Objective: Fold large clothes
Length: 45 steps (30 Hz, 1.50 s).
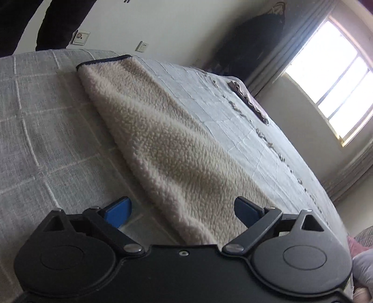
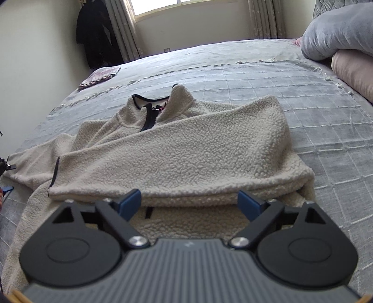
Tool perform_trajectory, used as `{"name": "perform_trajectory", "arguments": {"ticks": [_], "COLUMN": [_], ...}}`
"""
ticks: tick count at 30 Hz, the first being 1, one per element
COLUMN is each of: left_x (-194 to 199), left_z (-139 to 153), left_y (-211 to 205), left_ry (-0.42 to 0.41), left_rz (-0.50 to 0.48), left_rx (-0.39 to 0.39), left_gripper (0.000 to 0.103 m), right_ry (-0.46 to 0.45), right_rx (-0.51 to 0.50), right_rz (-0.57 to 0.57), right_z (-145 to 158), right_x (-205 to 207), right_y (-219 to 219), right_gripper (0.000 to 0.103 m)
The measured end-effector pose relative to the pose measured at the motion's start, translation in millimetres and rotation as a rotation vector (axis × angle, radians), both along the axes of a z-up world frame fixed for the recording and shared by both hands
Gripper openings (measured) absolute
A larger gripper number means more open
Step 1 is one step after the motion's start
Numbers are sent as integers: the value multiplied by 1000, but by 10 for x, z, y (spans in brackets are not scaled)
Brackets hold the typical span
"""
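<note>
A cream fleece jacket [image 2: 191, 149] lies flat on the grey checked bedspread [image 2: 314, 111], collar and dark zipper [image 2: 149, 116] pointing away from me. One sleeve is folded across the body, and its dark-trimmed cuff [image 2: 54, 174] ends at the left. My right gripper [image 2: 190, 201] hovers open over the near hem with nothing between its blue pads [image 2: 130, 201]. In the left wrist view the other sleeve [image 1: 163, 144] stretches away over the bedspread [image 1: 35, 130] to its dark-edged cuff [image 1: 102, 62]. My left gripper [image 1: 183, 209] is open above the sleeve's near end, its pads off the fabric.
A grey duvet [image 2: 338, 30] and a pink pillow [image 2: 354, 70] are piled at the right. A small folded patterned cloth [image 2: 98, 77] lies near the bed's far left edge. A dark garment [image 2: 98, 35] hangs beside the window. A person's dark-clad legs [image 1: 58, 21] stand beyond the bed.
</note>
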<state>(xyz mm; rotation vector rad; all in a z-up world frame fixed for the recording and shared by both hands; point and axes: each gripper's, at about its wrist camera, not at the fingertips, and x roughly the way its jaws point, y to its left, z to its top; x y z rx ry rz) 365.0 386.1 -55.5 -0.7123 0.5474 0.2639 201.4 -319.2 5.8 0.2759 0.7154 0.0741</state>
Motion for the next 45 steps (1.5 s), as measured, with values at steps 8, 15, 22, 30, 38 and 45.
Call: {"name": "perform_trajectory", "arguments": {"ticks": [8,15,22,30,38,45], "left_x": [252,-3,-286,-425,-640,-906], "left_z": [-11,799,1756,1669,438,298], "left_y": [291,-173,-1315,-3012,-4368,-4326], "left_ry": [7,-226,-441,-413,-120,-143], "left_rz": [105,-30,-333,-718,-1033,-1077], "left_rx": [-7,141,183,140,133,209], "left_gripper": [26,11,11,11,12,24], "right_ry": [24,-22,-56,-94,-98,-76], "right_rx": [-4,-20,17,77,107,108], "right_rz": [-23,-29,5,19,30,84], "right_z": [-10,129,224,377,323,226], "right_x": [-52,-65,0,38,-7,108], "right_y": [-52,-116,-126,-254,-298,-115], "right_gripper": [91,91,91,91,92,92]}}
